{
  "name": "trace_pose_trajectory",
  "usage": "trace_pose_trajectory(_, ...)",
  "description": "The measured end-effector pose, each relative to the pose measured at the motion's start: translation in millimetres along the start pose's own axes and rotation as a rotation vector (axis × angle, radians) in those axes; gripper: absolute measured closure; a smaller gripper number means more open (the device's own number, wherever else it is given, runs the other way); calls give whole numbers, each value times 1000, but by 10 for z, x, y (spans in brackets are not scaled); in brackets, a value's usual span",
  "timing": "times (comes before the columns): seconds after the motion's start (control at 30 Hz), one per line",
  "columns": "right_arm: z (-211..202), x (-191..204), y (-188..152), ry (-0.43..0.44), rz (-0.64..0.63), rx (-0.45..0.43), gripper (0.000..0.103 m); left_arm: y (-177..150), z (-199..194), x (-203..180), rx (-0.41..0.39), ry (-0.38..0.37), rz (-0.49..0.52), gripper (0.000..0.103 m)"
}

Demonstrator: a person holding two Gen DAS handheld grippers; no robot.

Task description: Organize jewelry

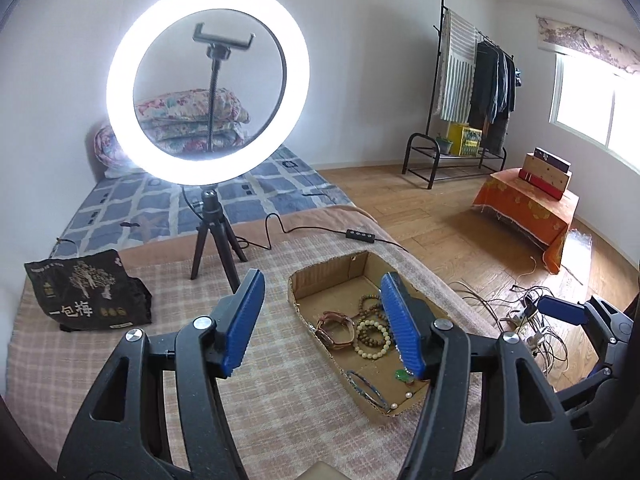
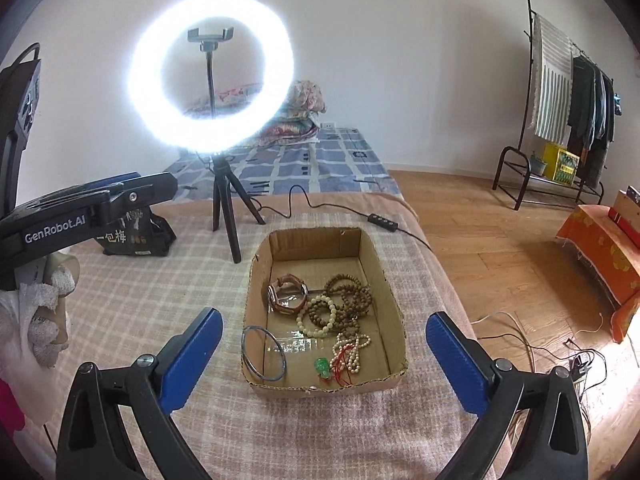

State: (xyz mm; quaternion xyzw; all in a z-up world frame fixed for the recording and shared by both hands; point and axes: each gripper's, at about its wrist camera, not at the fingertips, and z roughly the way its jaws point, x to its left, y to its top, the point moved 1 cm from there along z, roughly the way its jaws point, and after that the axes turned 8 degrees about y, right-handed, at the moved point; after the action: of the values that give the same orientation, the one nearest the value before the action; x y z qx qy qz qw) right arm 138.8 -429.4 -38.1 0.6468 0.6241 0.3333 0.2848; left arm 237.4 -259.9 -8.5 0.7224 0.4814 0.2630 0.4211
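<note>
Box: cardboard box (image 2: 384, 280) holding the jewelry lies just ahead, long axis near-to-far.
Nearer: right tongs (image 2: 324, 354), centred on it.
Tongs: left tongs (image 1: 322, 326) and right both apart, empty.

A lit ring light (image 1: 208, 84) blew out to pure white in both views, haloed and smeared in the right wrist view. Daylight entered from a window (image 1: 592, 108) at right, overexposed. Fisheye bending curved the walls, and dark vignetting cut the corners.
</note>
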Motion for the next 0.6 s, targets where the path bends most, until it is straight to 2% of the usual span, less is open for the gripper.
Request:
trace_pose_trajectory(0.13, -188, 78, 52, -10, -7, -15, 0, 44, -249, 68, -14, 8, 0, 39)
trace_pose_trajectory(0.3, -434, 174, 99, -30, -16, -36, 0, 64, -597, 132, -47, 21, 4, 27)
trace_pose_trajectory(0.37, -529, 211, 117, -39, -16, -45, 0, 63, -742, 147, -55, 26, 6, 17)
trace_pose_trajectory(0.6, -861, 364, 107, -54, -4, -82, 0, -66, -1238, 188, -79, 64, 45, 10)
